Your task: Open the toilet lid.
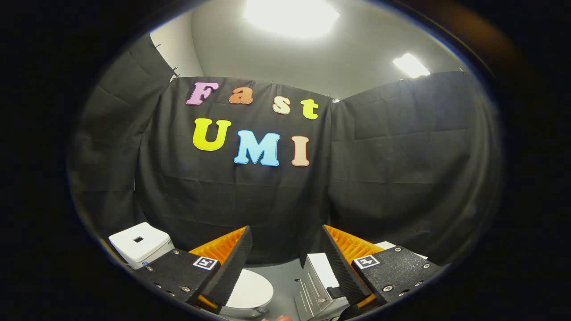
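White toilet lid [250, 292], rounded, lies closed and flat, low and near, just ahead of my left finger [225, 263] and partly hidden behind it. I see the gripper [287, 263] spread wide, orange-backed fingers well apart, holding nothing, black cloth wall between the tips. The lid sits left of the gap's centre, not between the fingers. White box [142, 243] with a dark square slot stands farther left, beyond the left finger. Grey ribbed appliance [319, 285] sits right of the lid, beside the right finger [341, 263]. Grey floor [285, 272] shows between lid and appliance.
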The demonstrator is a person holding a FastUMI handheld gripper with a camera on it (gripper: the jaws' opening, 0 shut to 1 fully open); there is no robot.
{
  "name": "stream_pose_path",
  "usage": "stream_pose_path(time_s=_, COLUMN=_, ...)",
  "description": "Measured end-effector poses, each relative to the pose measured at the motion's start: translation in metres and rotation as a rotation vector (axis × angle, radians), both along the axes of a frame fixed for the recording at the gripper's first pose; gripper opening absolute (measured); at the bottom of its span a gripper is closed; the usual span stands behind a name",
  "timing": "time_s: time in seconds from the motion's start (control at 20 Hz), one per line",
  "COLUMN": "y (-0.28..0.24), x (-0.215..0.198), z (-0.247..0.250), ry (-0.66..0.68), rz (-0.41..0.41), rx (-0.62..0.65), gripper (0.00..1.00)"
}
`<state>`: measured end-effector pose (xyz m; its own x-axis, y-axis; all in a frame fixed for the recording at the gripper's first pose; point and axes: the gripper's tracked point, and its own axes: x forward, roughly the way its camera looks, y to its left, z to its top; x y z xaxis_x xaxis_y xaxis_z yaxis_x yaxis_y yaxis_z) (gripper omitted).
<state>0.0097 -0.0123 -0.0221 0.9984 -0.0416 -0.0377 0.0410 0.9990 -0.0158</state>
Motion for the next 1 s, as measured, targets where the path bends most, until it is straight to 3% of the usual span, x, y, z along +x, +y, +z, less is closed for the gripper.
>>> stream_pose_path(time_s=0.35, y=-0.001, x=0.012, z=-0.028, ry=0.048, rz=-0.007, rx=-0.011, gripper=0.95)
stream_pose_path(time_s=0.55, y=0.011, x=0.019, z=-0.051, ry=0.095, rz=0.035, rx=0.016, gripper=0.95)
stream_pose_path(time_s=1.0, y=0.024, x=0.039, z=-0.139, ry=0.289, rz=0.083, rx=0.065, gripper=0.95)
